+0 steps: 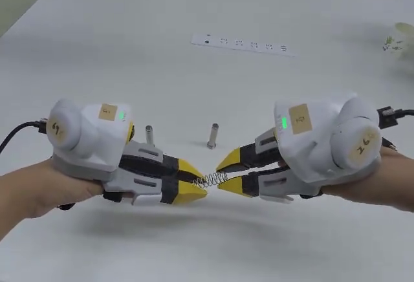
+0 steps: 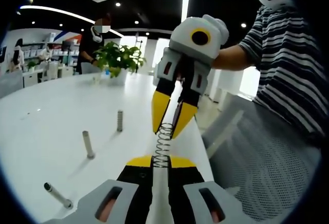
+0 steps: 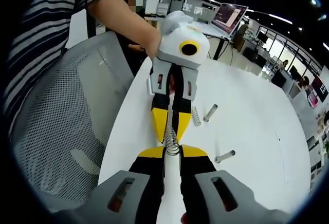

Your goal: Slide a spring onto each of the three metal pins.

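Note:
A small coil spring (image 1: 210, 180) hangs level above the white table, stretched between the two grippers. My left gripper (image 1: 199, 186) is shut on one end and my right gripper (image 1: 223, 174) on the other. In the left gripper view the spring (image 2: 163, 144) rises from my left gripper (image 2: 160, 161) to the right gripper (image 2: 169, 129) opposite. Behind the grippers stand two bare metal pins (image 1: 149, 134) (image 1: 213, 135). A third pin (image 2: 120, 120) looks ribbed, as if wearing a spring, and shows again as the ribbed pin (image 3: 196, 116).
A white power strip (image 1: 239, 43) lies far back on the table (image 1: 129, 49). A potted plant (image 2: 119, 59) stands at the table's end. A grey mesh chair (image 3: 67, 126) sits by the near edge, beside the person's striped sleeve (image 2: 282, 44).

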The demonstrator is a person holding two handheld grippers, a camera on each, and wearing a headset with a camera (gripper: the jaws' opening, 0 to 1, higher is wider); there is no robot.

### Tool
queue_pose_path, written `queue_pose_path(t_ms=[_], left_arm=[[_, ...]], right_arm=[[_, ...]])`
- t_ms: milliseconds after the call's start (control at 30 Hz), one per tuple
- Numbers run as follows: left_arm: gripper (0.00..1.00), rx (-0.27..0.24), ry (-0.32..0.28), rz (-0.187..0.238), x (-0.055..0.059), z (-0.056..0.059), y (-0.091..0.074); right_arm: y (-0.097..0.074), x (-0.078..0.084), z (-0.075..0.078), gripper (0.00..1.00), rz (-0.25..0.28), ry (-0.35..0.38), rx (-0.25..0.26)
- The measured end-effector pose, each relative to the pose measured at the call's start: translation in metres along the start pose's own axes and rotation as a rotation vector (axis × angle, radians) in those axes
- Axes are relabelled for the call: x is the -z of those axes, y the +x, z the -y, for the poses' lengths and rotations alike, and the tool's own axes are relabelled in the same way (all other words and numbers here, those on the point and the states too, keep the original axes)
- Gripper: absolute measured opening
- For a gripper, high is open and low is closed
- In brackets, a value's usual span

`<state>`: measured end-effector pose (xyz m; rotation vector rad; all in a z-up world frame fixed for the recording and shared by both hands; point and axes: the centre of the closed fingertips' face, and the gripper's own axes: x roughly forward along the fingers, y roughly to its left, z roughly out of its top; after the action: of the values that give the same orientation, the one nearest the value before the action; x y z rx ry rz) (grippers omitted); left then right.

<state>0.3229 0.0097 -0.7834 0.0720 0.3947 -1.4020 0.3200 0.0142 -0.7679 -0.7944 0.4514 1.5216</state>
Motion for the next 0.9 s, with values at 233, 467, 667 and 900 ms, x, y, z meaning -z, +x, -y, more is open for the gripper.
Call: queue_pose_path(t_ms=[233,467,667,900], left_arm=[[0.02,-0.005,0.008,-0.013,0.001,-0.002,0.002],[0.02,-0.006,0.017,-0.029,0.002,-0.005,0.003],[0.02,-0.011,0.032,-0.034,-0.001,-0.006,0.005],[0.02,-0.006,0.043,-0.035,-0.002,-0.005,0.009]], right_arm=[[0.001,-0.012,0.001,0.07,0.043,0.030,-0.007],[0.004,-0.017,0.000,0.07,0.044,0.014,-0.009],[0.006,-0.025,0.002,0.07,0.061,0.013,-0.010],[0.008,-0.032,0.003,0.07,0.070,0.002,-0.003]])
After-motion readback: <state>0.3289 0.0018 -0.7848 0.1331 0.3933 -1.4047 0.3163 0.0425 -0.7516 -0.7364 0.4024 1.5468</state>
